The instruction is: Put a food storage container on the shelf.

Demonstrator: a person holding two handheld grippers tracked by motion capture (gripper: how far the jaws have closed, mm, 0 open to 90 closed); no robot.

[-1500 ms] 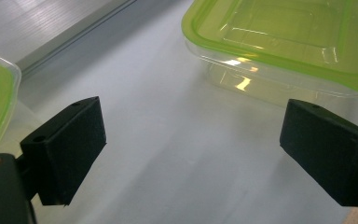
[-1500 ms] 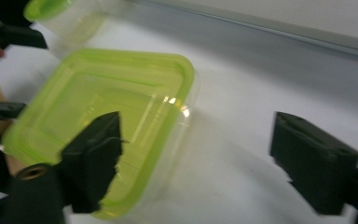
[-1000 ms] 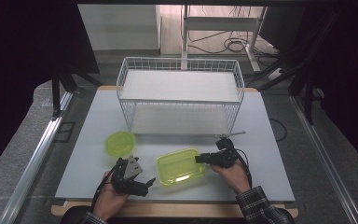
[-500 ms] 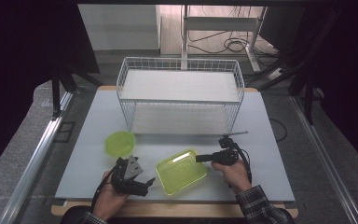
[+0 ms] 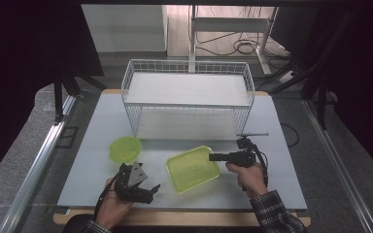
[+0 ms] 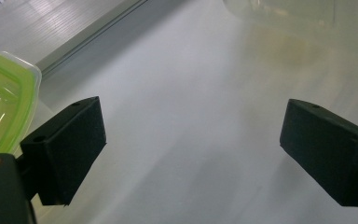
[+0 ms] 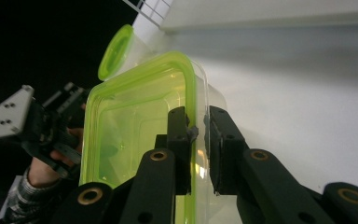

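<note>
I see my right gripper (image 5: 212,157) clamped on the rim of the green container (image 5: 192,168), its jaws having just closed, on the pale table (image 5: 102,121) before the wire basket (image 5: 187,77). My left gripper (image 5: 148,191) gapes empty; dark room around.

Both grippers black w/ brass-coloured pivot screws; left gripper (image 5: 151,187) carries grey 3-cornered plate; plaid sleeve (image 5: 272,209) on right arm.

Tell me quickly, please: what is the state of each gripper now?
Left gripper: open, holding nothing.
Right gripper: its jaws have just been closing and are now shut on the rim of the green rectangular container.
</note>
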